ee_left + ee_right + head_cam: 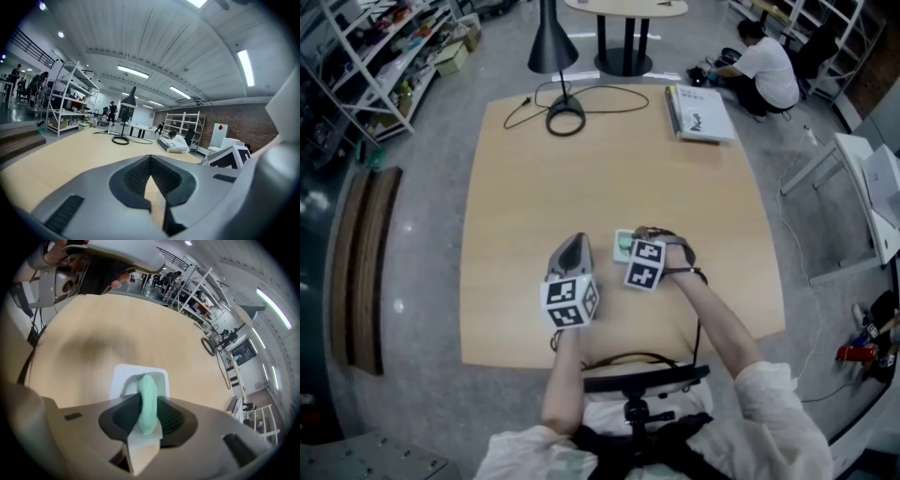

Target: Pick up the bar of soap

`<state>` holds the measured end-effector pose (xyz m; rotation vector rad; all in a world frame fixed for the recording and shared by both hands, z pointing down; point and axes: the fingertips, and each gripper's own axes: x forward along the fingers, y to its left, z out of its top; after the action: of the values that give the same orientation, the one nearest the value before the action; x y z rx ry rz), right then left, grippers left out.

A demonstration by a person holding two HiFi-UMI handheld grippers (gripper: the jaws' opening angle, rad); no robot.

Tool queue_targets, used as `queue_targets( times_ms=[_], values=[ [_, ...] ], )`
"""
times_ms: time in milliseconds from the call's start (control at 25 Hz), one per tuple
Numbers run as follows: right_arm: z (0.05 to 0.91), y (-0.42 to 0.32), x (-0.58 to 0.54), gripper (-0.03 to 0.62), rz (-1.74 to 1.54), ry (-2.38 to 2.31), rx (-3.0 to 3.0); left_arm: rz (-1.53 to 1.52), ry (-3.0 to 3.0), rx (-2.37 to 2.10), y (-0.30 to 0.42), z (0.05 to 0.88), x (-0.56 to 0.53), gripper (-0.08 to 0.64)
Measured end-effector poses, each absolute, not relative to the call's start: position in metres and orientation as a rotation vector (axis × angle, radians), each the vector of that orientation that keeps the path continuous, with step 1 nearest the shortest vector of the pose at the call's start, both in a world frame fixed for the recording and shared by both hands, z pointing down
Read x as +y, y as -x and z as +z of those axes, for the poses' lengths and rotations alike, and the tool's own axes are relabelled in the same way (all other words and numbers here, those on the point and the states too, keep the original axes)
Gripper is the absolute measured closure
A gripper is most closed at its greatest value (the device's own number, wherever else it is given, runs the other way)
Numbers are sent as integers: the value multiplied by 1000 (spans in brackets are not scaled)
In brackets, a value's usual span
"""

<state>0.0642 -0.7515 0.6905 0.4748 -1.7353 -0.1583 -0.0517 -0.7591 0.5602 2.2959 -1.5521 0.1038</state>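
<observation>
Two ribbed pads of the right gripper (146, 405) are closed, at a fairly wide setting, on the bar of soap (145, 399); the bar stands on edge between the jaws, its broad faces against the pads and its far end reaching past the jaw tips; directly beneath the jaws lies a white soap dish (123, 376) on the surface (117, 319); whether the bar has left the dish I cannot tell. The left gripper (150, 162) has its jaws together at the tips with nothing between them; only bare surface lies ahead of them.

By my judgement the bar is light and stiff but smooth and rounded, so likely slippery; a hold on the two broad faces near the middle, as the pads sit now, looks right; a pinch nearer a rounded end could squeeze it out from between the jaws; firm rather than hard pressure seems wise, since soap can dent.

Only the right gripper view shows the pale green bar and how the pads meet it; in the head view the dish is a small pale patch at the jaw tips and the bar cannot be made out; that view alone shows the left gripper just to the left of the right jaws, apart from the dish.
</observation>
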Motion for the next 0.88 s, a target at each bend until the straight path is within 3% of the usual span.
queue_targets(
  times_ms=[200, 520, 760, 880],
  values=[
    [642, -64, -757, 476, -118, -663, -1888, 61, -2297, -1575, 57, 548, -755, 554],
    [519, -101, -762, 476, 298, -1304, -2358, 14, -2296, -1632, 63, 526, -750, 554],
    [518, -156, -744, 476, 772, -1684, -2487, -1, -2303, -1636, 61, 519, -746, 554],
    [524, -164, -737, 475, 829, -1714, -2494, -3, -2300, -1632, 58, 519, -744, 554]
  ],
)
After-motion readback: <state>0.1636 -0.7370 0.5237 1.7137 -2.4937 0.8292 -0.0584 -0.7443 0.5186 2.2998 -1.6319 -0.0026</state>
